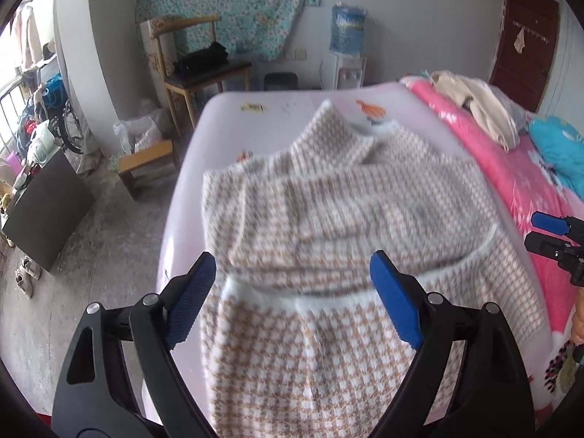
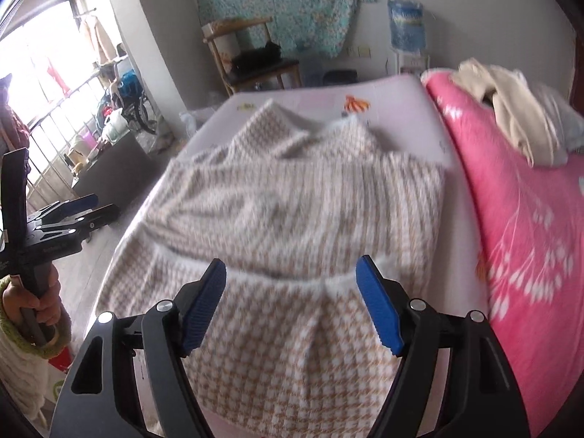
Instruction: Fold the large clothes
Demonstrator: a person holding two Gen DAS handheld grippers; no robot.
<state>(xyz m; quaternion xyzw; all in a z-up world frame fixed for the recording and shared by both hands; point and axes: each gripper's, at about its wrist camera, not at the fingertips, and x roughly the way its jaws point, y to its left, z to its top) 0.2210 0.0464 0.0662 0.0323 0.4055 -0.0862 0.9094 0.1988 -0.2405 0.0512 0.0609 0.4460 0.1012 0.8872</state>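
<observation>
A large tan-and-white houndstooth garment (image 1: pixel 328 219) with white trim lies spread on the pale pink bed sheet (image 1: pixel 226 109), its upper part folded over the lower. It also shows in the right wrist view (image 2: pixel 292 211). My left gripper (image 1: pixel 292 277) is open above the near part of the garment, holding nothing. My right gripper (image 2: pixel 292 284) is open above the same white-trimmed fold, also empty. The right gripper shows at the right edge of the left wrist view (image 1: pixel 554 233); the left gripper shows at the left edge of the right wrist view (image 2: pixel 69 211).
A pink floral quilt (image 2: pixel 518 211) with beige clothes (image 2: pixel 511 109) on it lies along the bed's right side. A wooden chair (image 1: pixel 197 69), a low stool (image 1: pixel 146 164), a dark box (image 1: pixel 47 215) and a water dispenser (image 1: pixel 346 47) stand beyond the bed's left and far edges.
</observation>
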